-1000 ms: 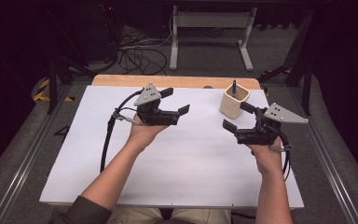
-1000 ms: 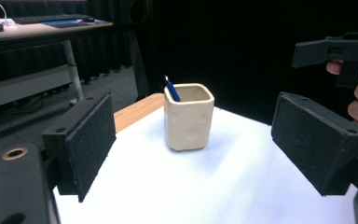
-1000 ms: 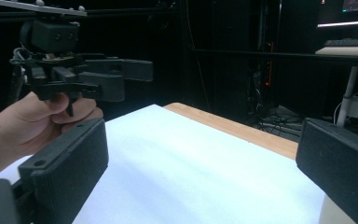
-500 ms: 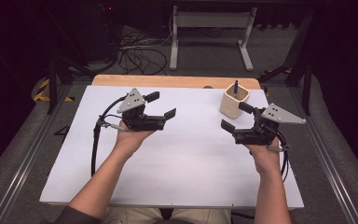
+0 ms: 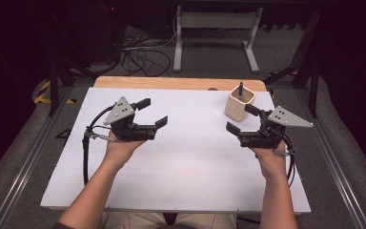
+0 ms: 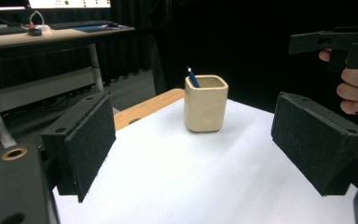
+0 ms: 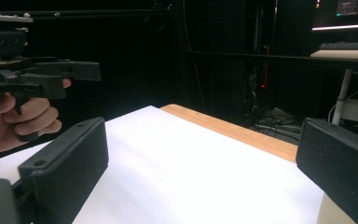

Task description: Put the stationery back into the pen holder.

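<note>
A cream square cup (image 5: 239, 105) stands at the back right of the white sheet (image 5: 186, 167), with a blue pen (image 5: 241, 88) upright in it. My right gripper (image 5: 242, 119) hovers just in front of the cup, open and holding nothing, jaws pointing left. At centre-left my left gripper (image 5: 152, 112) is held above the sheet, also open and bare, aimed right. The left gripper view looks between its own pads (image 6: 91, 140) at the cup (image 6: 206, 103) and pen (image 6: 193, 78), with the right gripper (image 6: 340, 42) at top right. The right gripper view shows the left gripper (image 7: 32, 74) at upper left.
A strip of wooden tabletop (image 5: 171, 83) shows beyond the sheet's far edge. Past it lie floor cables (image 5: 143, 55) and a metal stand's legs (image 5: 214, 28). Grey rails (image 5: 24, 157) run along both table sides. A desk with a monitor (image 6: 51, 28) stands farther off.
My left gripper has moved left and slightly nearer the person, staying open. The right gripper and the cup have hardly shifted.
</note>
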Action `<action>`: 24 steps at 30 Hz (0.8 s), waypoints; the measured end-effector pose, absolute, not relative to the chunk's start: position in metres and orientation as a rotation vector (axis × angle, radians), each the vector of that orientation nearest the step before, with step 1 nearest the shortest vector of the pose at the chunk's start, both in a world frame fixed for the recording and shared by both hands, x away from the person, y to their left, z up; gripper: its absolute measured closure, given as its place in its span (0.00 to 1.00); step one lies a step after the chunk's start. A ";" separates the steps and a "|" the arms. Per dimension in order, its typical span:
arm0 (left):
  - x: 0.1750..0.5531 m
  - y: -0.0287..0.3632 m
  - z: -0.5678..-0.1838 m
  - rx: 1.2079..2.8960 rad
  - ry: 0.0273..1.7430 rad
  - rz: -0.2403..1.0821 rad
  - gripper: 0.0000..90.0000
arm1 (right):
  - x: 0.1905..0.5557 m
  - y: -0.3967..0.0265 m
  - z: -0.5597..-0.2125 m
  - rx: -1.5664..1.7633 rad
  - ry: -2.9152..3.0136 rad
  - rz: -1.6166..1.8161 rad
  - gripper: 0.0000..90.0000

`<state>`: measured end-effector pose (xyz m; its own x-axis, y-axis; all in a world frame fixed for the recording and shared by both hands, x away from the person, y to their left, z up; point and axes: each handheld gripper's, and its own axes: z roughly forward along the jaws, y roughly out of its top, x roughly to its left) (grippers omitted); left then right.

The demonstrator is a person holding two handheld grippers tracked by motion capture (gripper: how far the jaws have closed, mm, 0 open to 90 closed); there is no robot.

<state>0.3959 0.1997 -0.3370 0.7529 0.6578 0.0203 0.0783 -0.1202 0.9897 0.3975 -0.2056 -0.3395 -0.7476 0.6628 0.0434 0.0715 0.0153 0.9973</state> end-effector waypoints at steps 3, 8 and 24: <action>0.392 0.206 -0.337 1.641 0.601 0.558 0.16 | 0.398 -0.205 -0.340 0.752 1.858 1.778 0.03; 0.387 0.217 -0.336 1.626 0.605 0.555 0.16 | 0.398 -0.203 -0.341 0.750 1.863 1.767 0.03; 0.366 0.252 -0.338 1.615 0.615 0.601 0.17 | 0.397 -0.201 -0.343 0.760 1.864 1.765 0.03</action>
